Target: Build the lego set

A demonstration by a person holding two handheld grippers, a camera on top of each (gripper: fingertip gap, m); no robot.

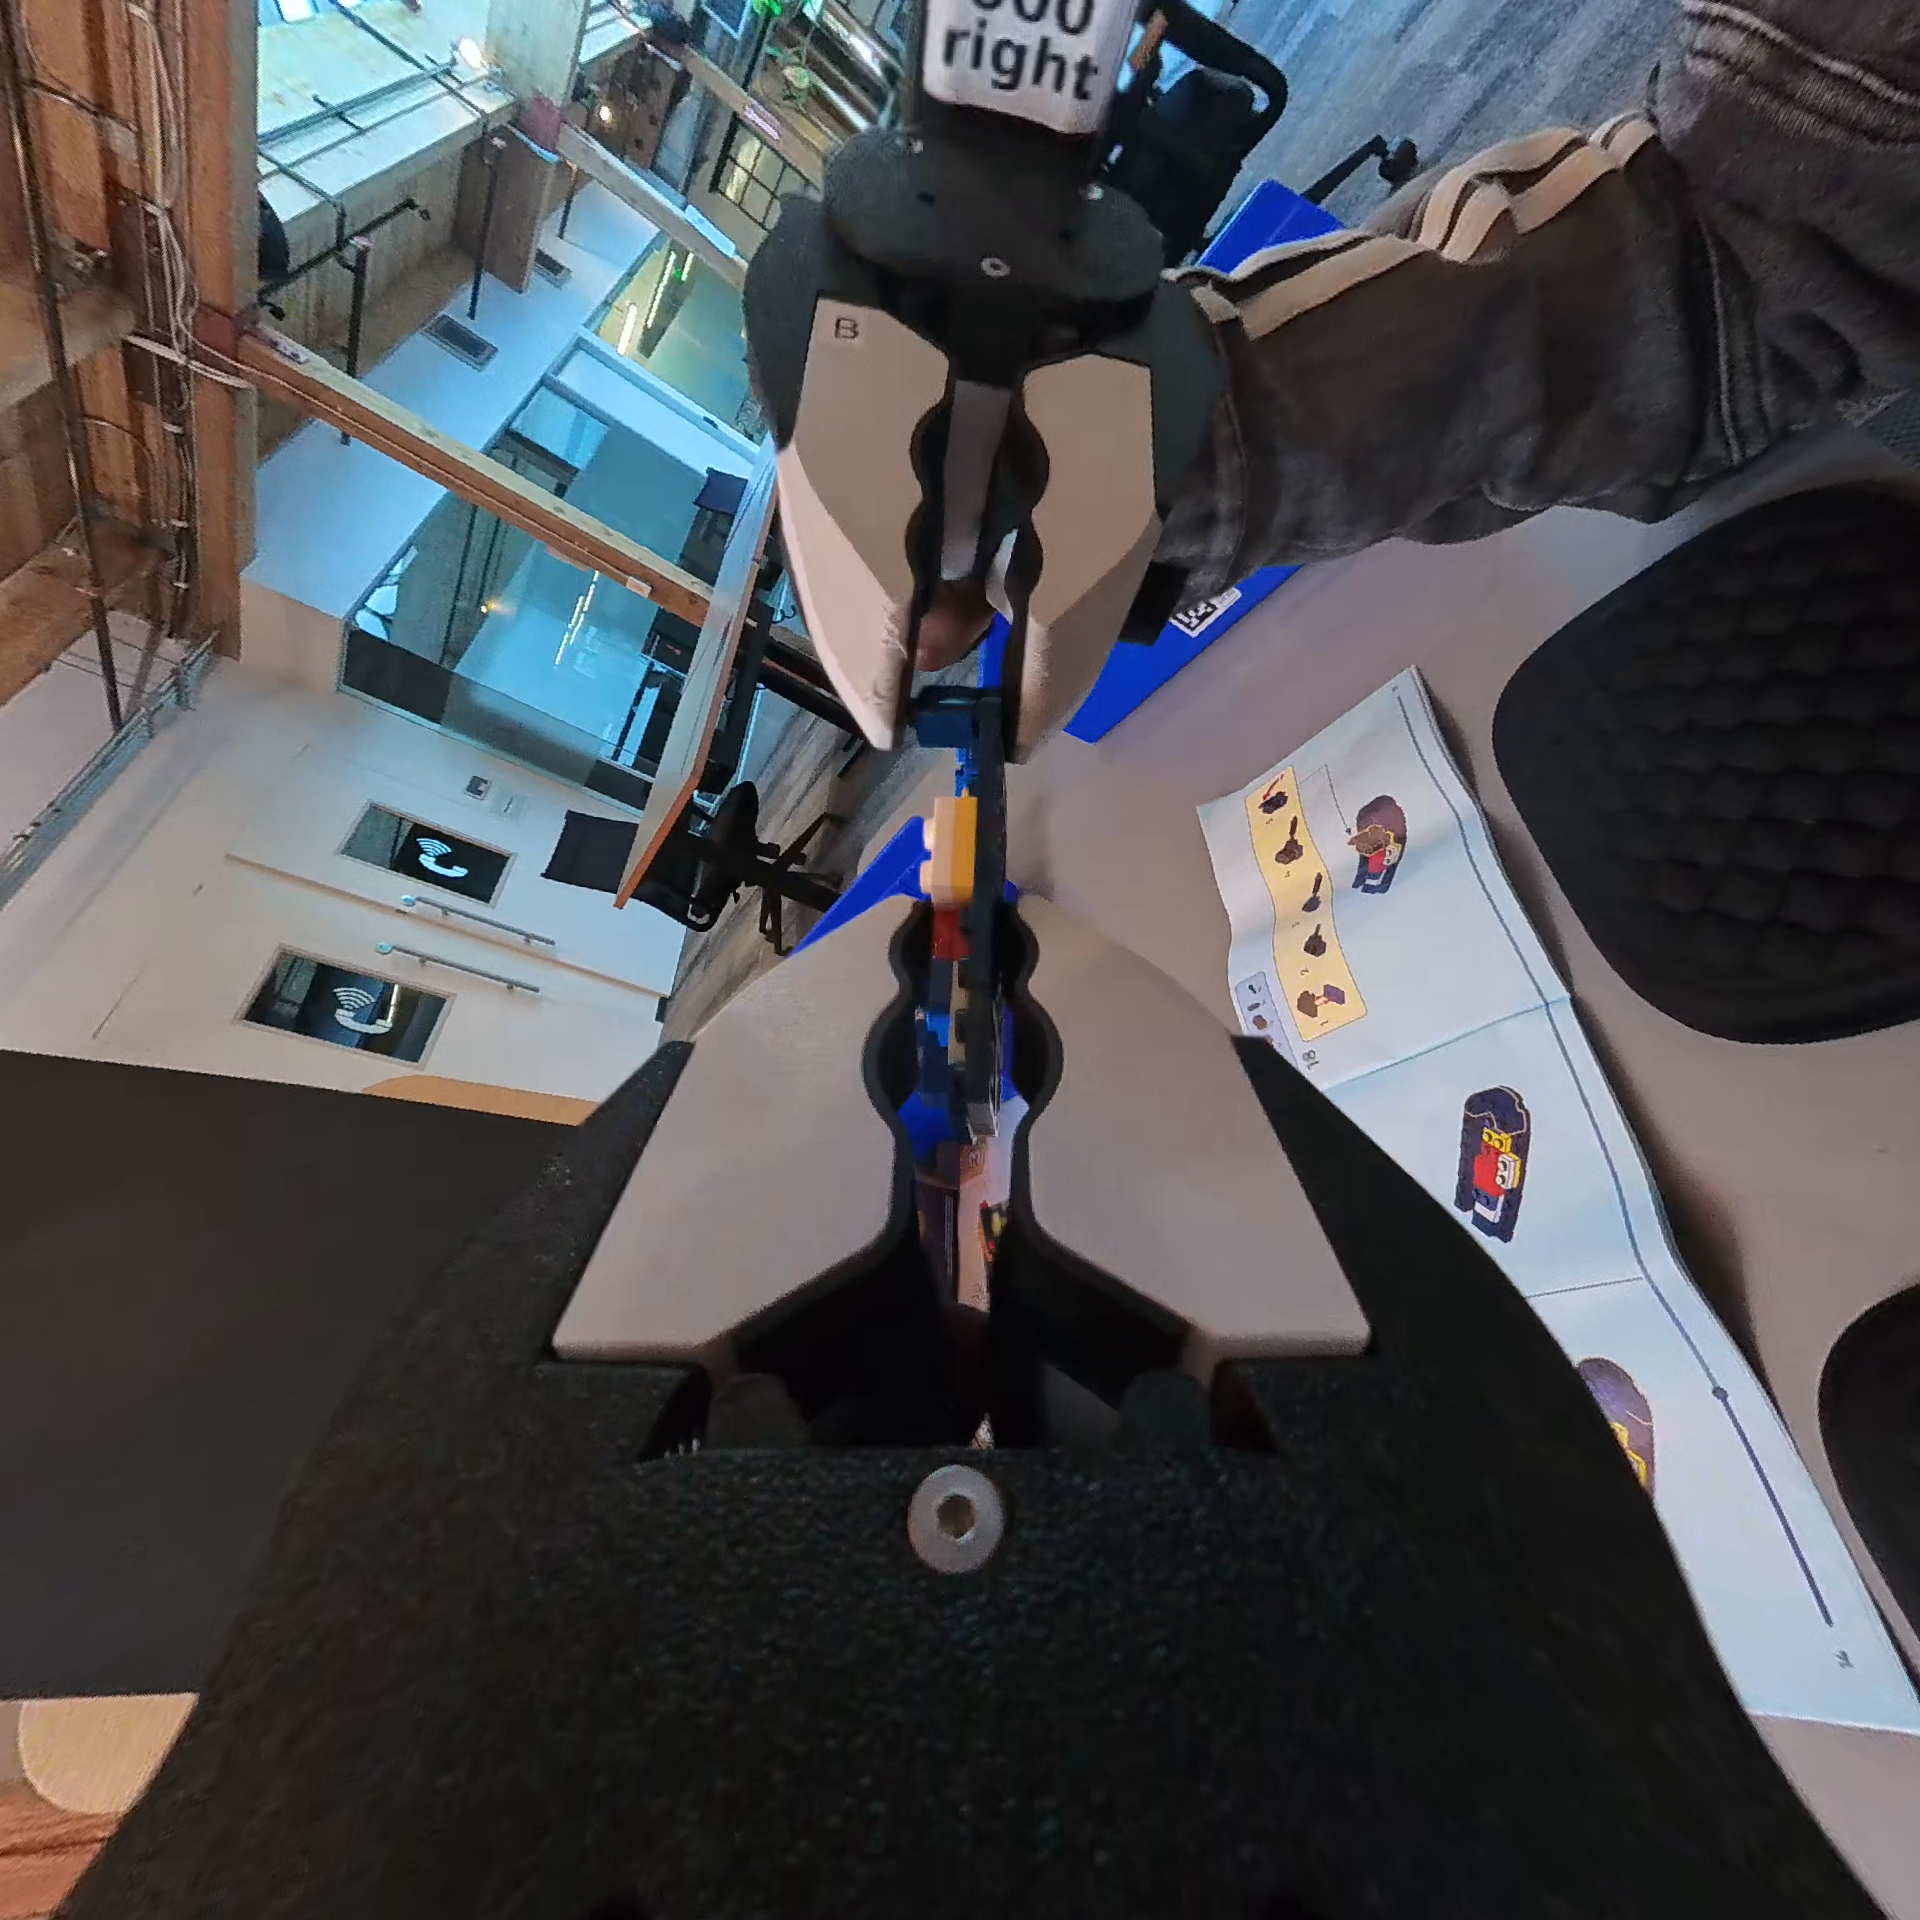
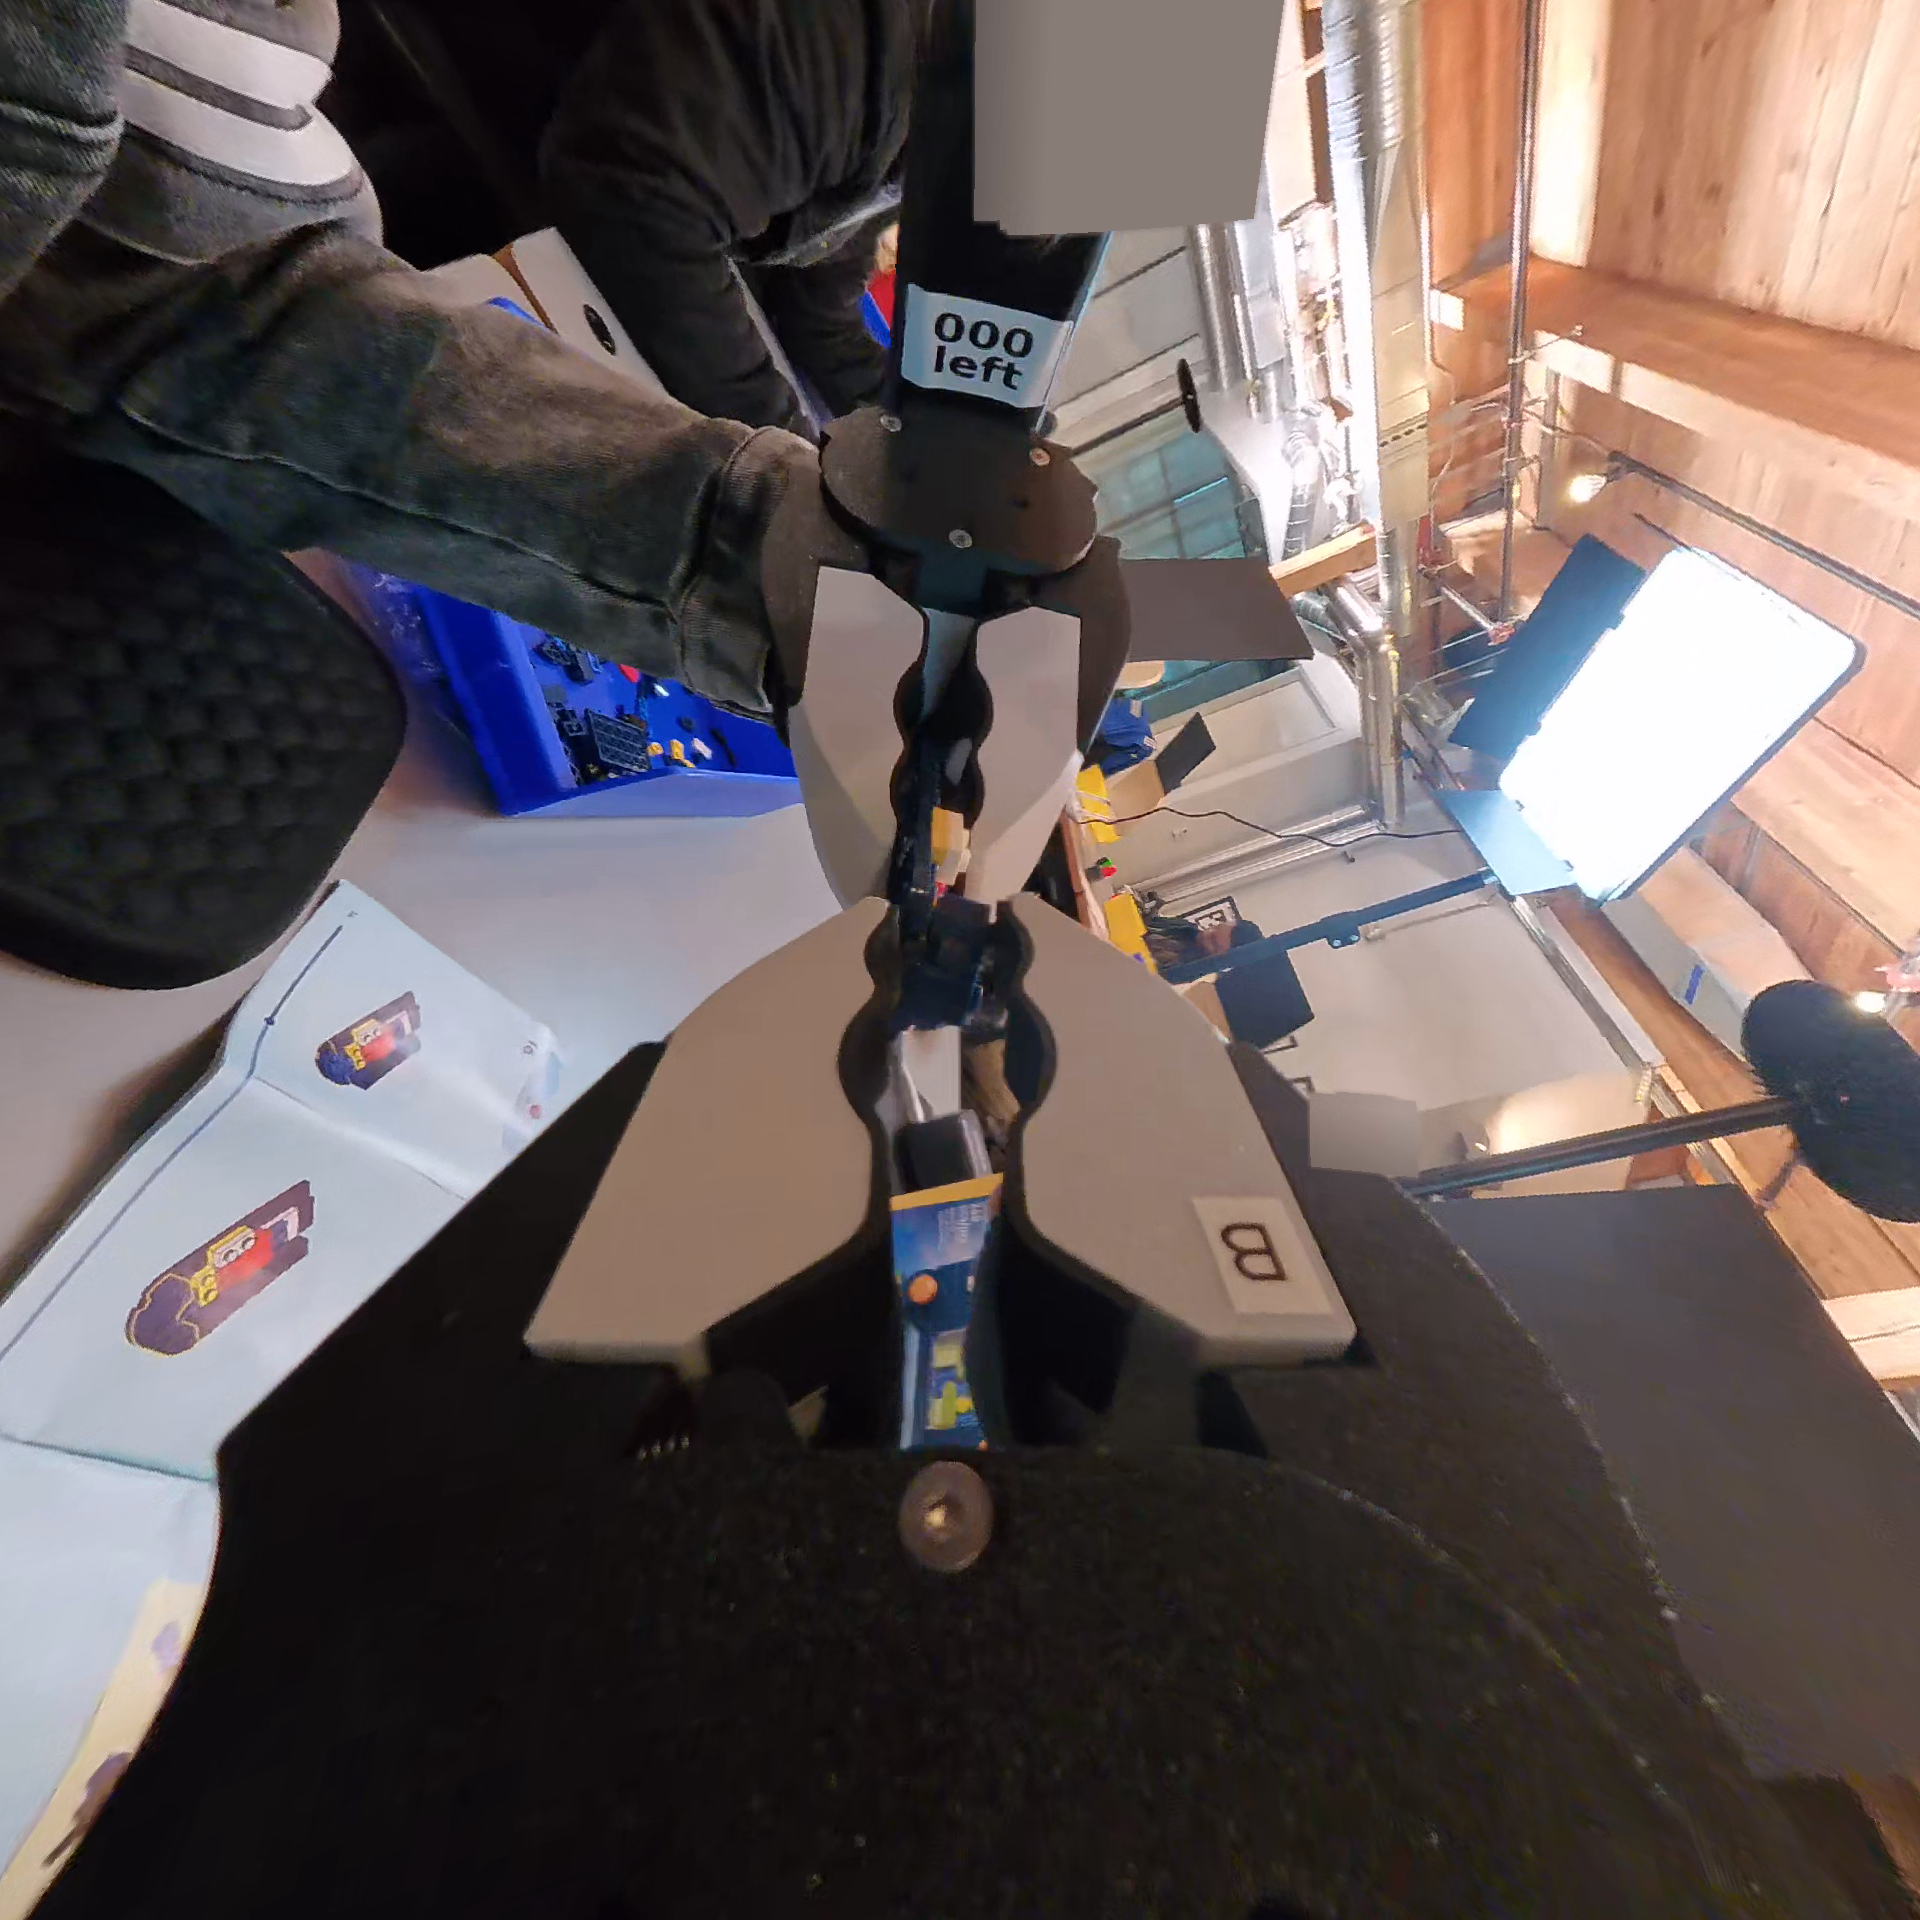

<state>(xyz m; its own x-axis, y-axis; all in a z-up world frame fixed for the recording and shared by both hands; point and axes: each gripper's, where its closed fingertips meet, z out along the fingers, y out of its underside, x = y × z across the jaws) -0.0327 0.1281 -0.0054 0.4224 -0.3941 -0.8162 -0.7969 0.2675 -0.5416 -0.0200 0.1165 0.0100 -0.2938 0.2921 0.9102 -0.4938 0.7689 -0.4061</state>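
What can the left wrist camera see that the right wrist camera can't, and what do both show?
Only the left wrist view: glass-walled rooms and an office chair behind.

Only the right wrist view: loose bricks inside the blue bin, a bright light panel and a fuzzy microphone.

Both: the left gripper and right gripper meeting tip to tip, each gripping the same small brick model, above an open instruction booklet on the pale table.

Brick model (image 1: 971, 935): lower half buried between left gripper (image 1: 961, 914) fingers, far tip pinched inside right gripper (image 1: 951, 717). Instruction sheet (image 1: 1455, 1039) cut off by frame edge. Parts in blue bin (image 2: 540, 727) too small to identify. Sleeve (image 2: 416, 488) covers bin's rear.
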